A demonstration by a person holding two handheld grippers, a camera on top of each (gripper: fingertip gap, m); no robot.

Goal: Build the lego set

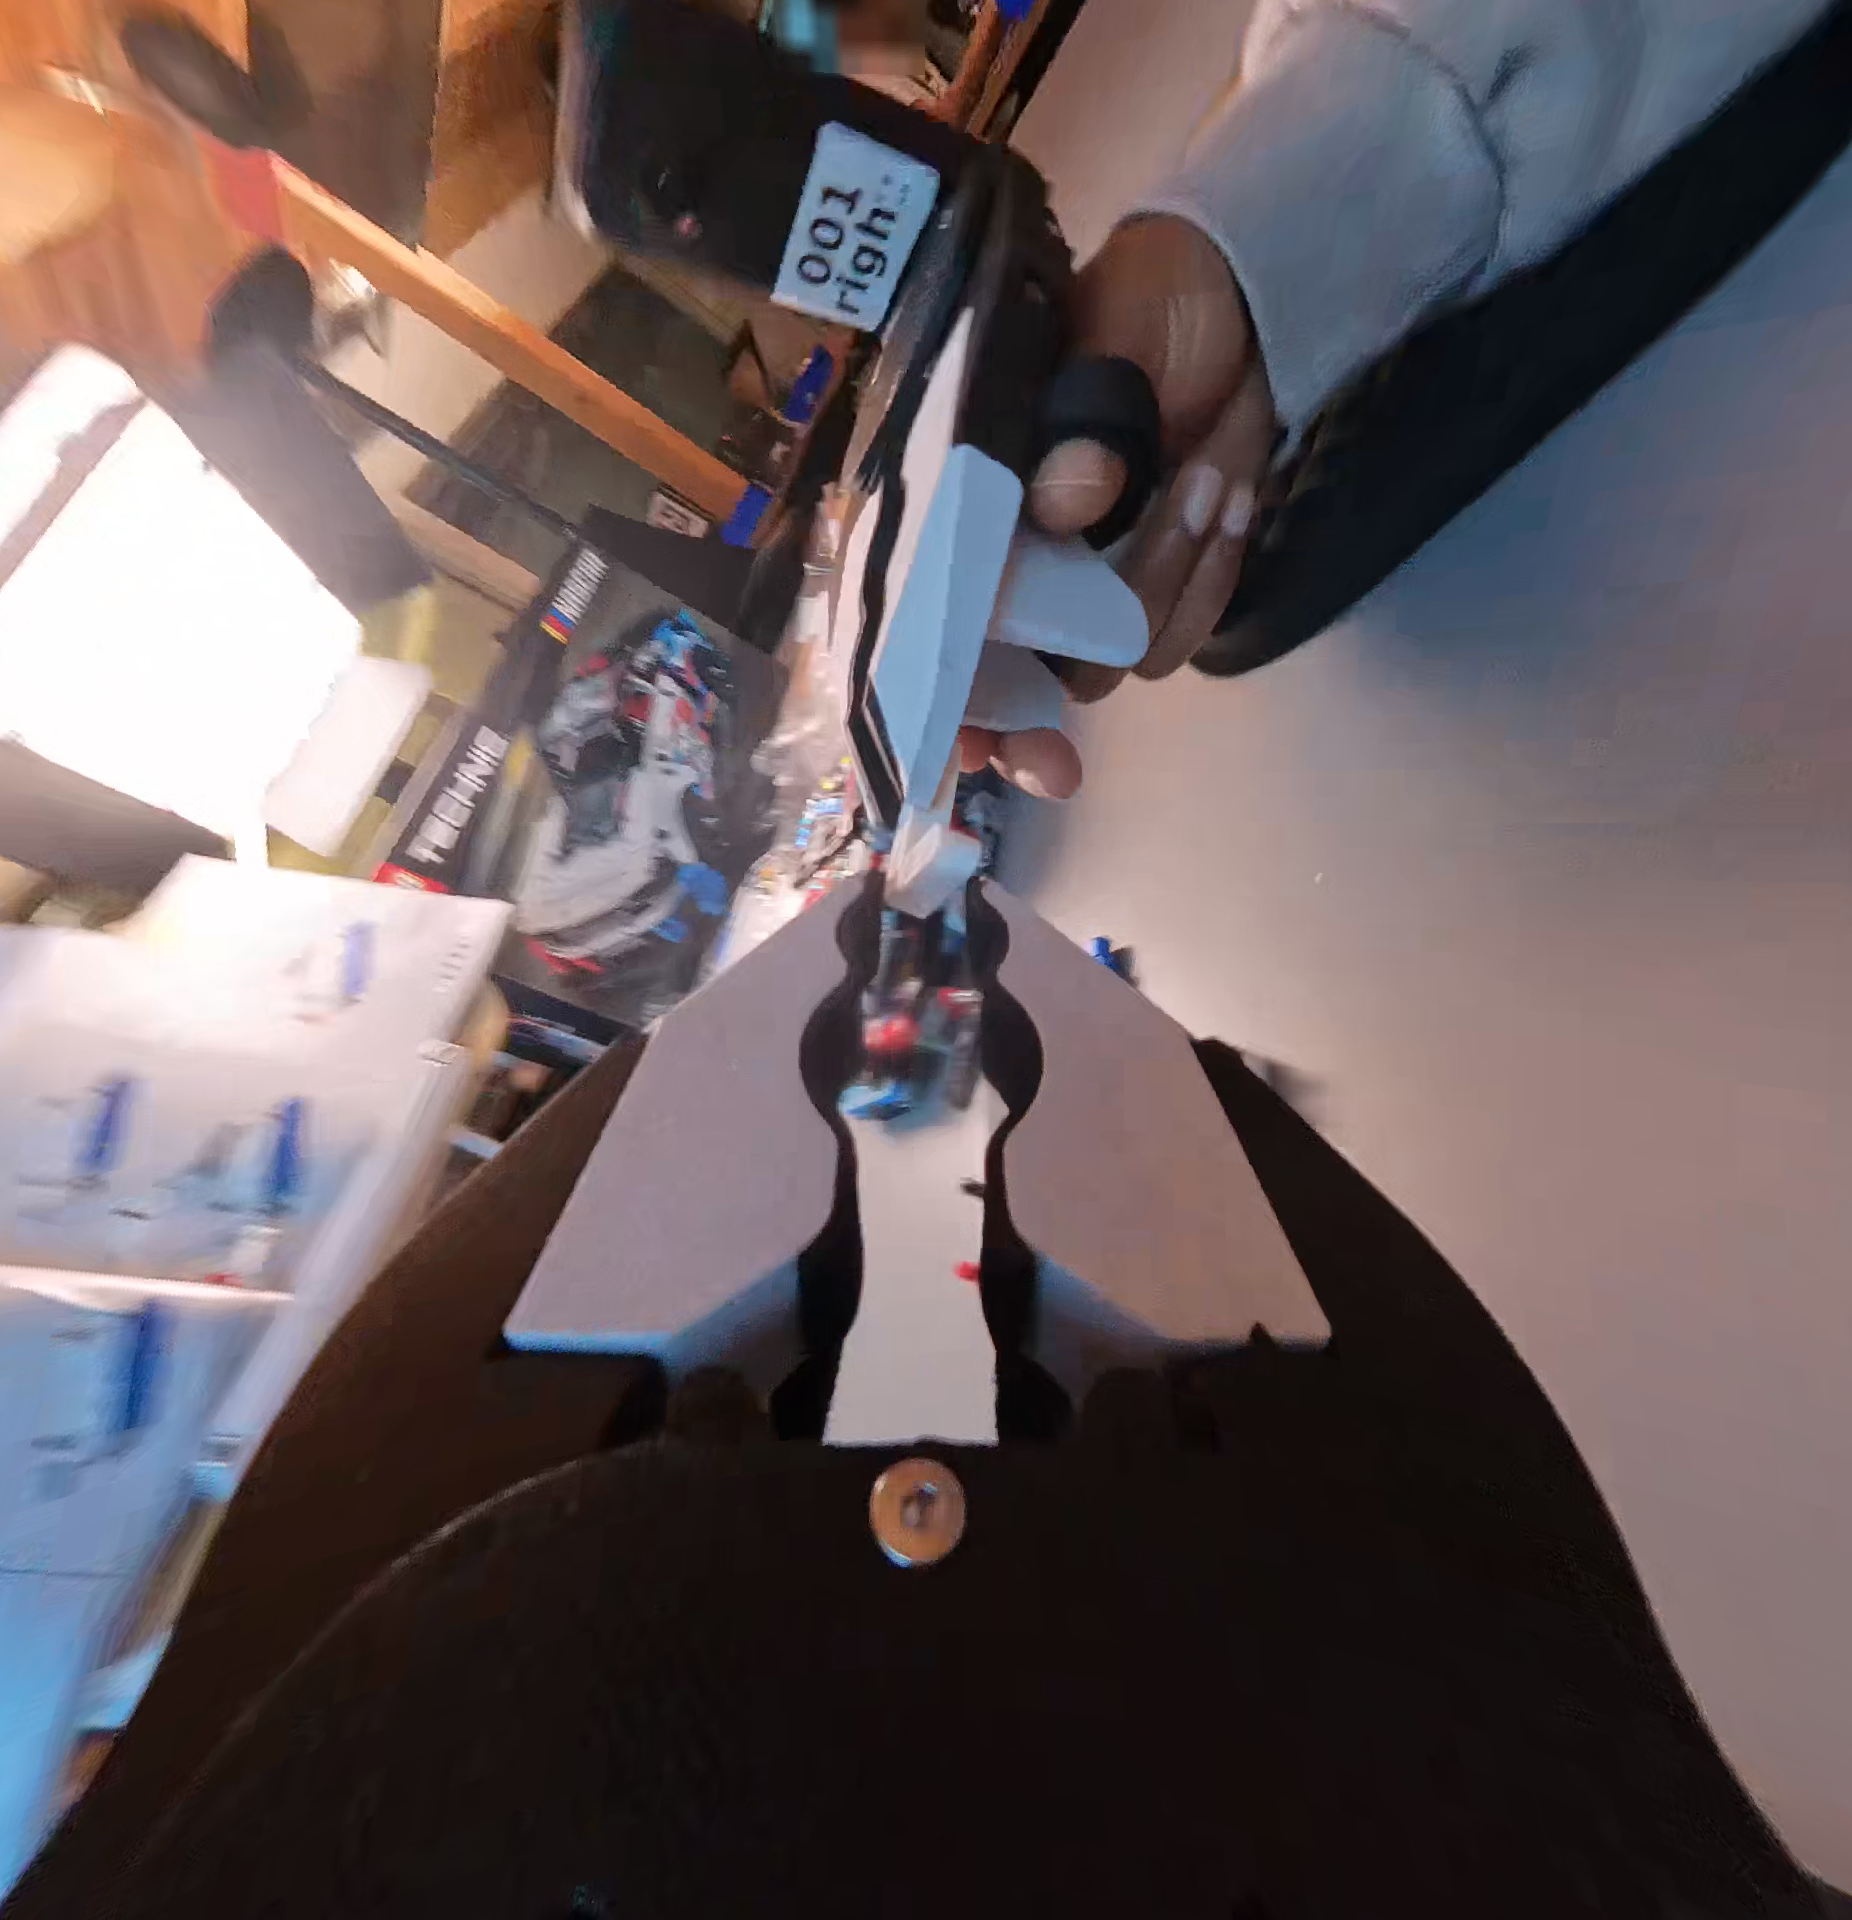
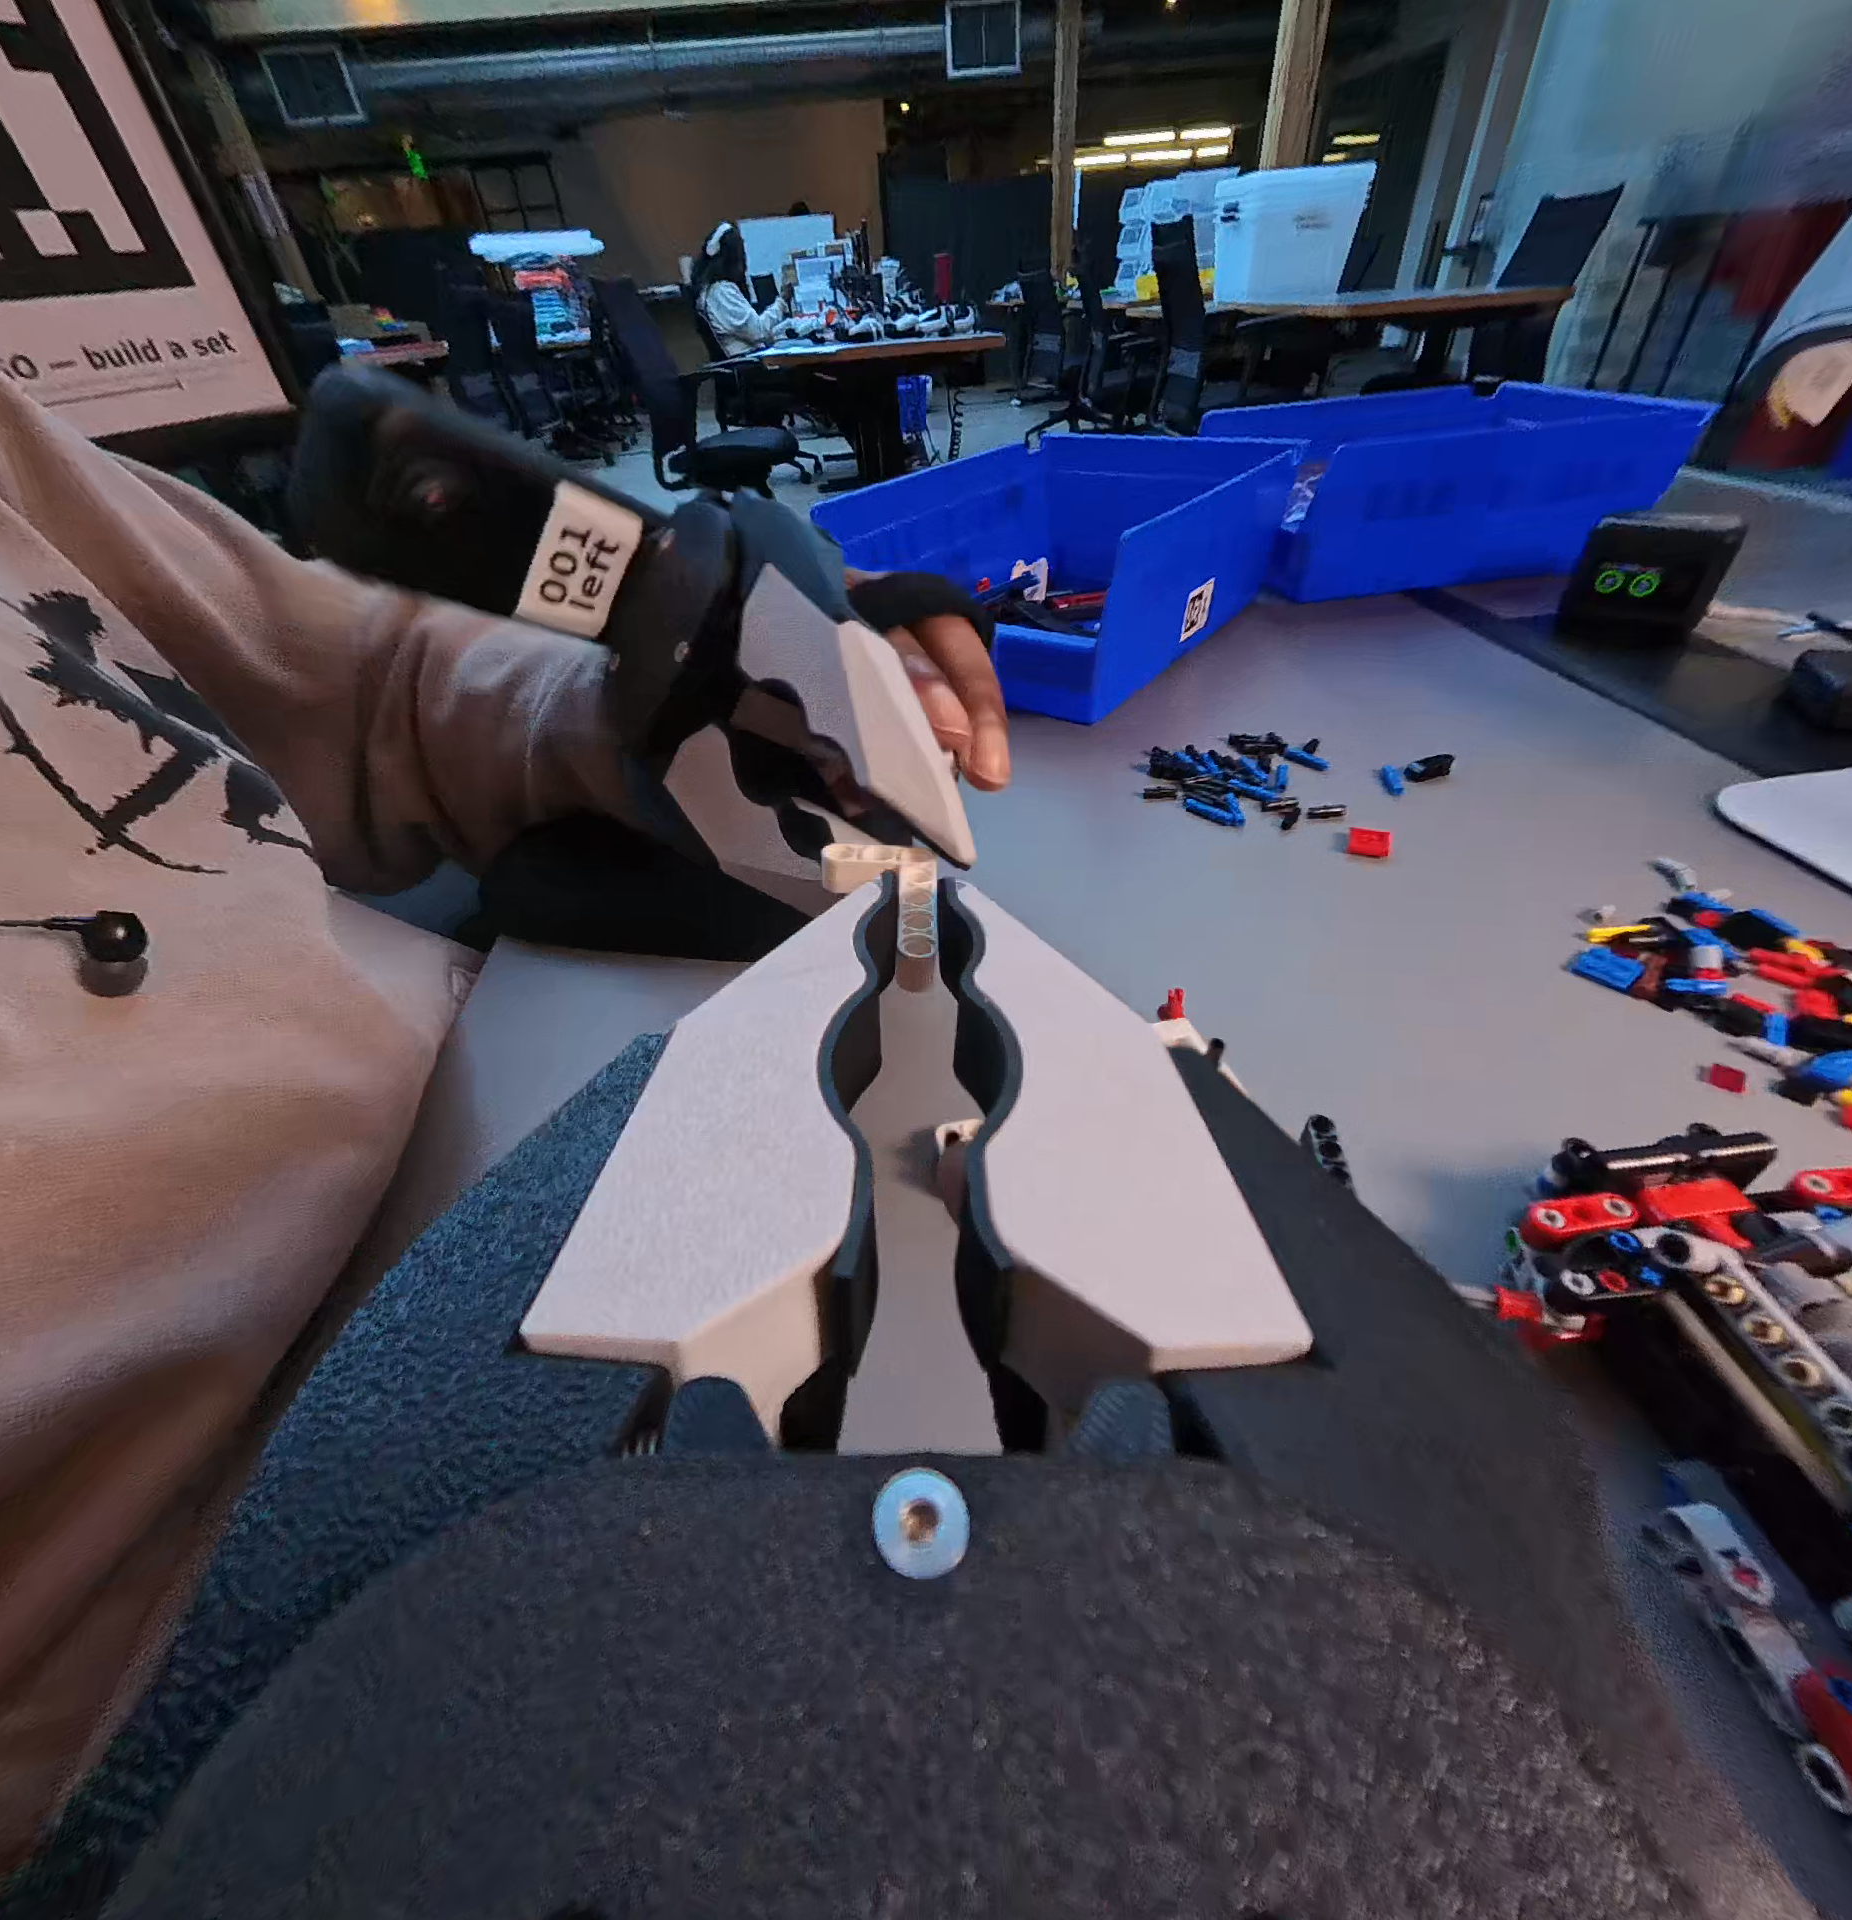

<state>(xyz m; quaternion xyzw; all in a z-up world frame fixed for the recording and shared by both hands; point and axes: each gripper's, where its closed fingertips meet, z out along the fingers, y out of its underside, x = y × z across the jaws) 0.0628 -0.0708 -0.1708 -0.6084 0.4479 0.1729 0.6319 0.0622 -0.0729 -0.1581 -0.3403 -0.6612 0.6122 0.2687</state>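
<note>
You've got a pale grey lego beam [image 2: 917,928] with a row of round holes pinched between the tips of your right gripper [image 2: 919,902], jaws closed on its sides, the beam pointing straight out along the fingers. At its far end a second pale beam [image 2: 862,862] sits crosswise, making an L or T shape, and your left gripper [image 2: 927,840] comes in from the upper left with its tips pressed together on that joint. So both tools meet on one small white assembly, held up above the grey table [image 2: 1317,987], right in front of your torso.

In the left wrist view, that same white piece [image 1: 927,868] shows at the tips of the left gripper [image 1: 917,899], with the right gripper [image 1: 927,831] arriving from above, your hand [image 1: 1161,468] wrapped round its handle.

To the right on the table lies the part-built black, red and grey model [image 2: 1711,1278]. Beyond it is a loose heap of mixed bricks [image 2: 1753,987], and farther back a scatter of blue and black pins [image 2: 1239,779] with one red plate [image 2: 1369,842] beside them. Two blue bins [image 2: 1140,613] stand behind. The set's box [image 1: 600,769] and the open instruction booklet [image 1: 174,1143] show in the left wrist view.
</note>
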